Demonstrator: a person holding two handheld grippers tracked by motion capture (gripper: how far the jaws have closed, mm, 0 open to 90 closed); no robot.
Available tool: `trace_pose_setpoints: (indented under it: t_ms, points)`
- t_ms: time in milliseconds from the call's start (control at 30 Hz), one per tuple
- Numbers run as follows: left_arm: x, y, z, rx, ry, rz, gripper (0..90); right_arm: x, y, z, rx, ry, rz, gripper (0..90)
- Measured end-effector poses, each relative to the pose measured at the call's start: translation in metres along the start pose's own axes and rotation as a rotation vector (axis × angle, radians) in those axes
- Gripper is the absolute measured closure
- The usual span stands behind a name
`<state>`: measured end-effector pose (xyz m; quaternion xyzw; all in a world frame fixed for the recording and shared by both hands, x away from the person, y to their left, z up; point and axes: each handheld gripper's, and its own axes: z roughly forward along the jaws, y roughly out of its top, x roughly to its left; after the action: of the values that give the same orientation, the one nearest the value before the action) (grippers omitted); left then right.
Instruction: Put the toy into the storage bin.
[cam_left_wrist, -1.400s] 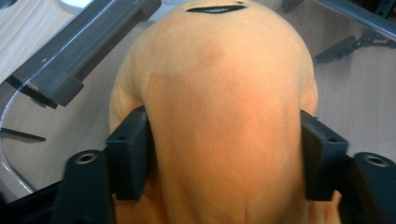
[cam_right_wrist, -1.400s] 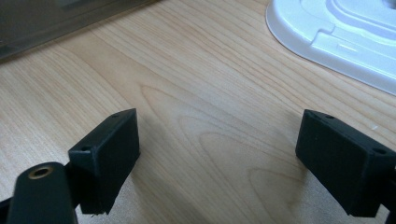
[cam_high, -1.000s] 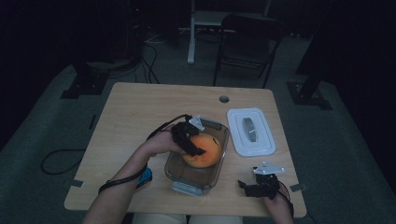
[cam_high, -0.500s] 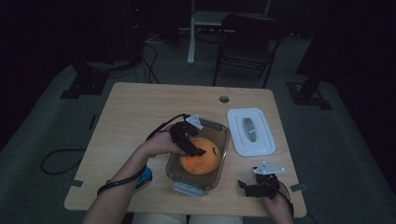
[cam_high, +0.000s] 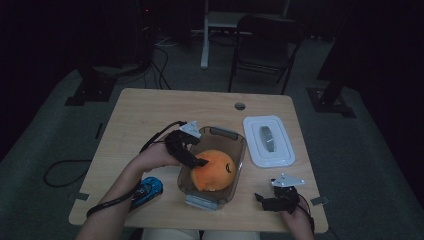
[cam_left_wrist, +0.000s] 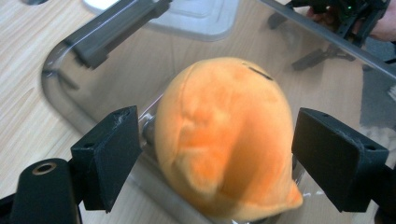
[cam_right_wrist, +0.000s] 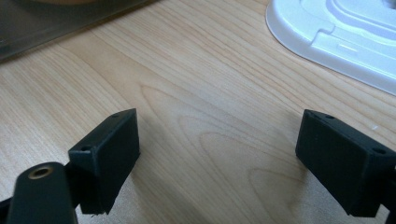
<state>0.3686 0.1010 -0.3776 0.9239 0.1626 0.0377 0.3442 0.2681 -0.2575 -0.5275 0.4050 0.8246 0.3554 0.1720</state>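
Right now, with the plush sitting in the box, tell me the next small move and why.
Probably lift the left tongs clear of the box. Their jaws have just been opening and stand apart from the plush, which rests inside. The lid lies beside the box, likely next.

My high view looks forward and down on the whole table from well above. My left gripper view sits close over the clear container, facing the orange plush. My right gripper view skims the tabletop, and shares the white lid with both others
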Motion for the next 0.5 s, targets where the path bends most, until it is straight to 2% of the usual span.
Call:
trace_pose_setpoints:
  t_ms: [300, 500]
  points:
    - [-0.001, -0.017, -0.028, -0.023, 0.042, -0.02, 16.5, 0.0, 0.0, 0.0, 0.0, 0.0, 0.0, 13.1]
    - [0.002, -0.031, -0.038, -0.04, 0.055, -0.049, 16.5, 0.0, 0.0, 0.0, 0.0, 0.0, 0.0, 13.1]
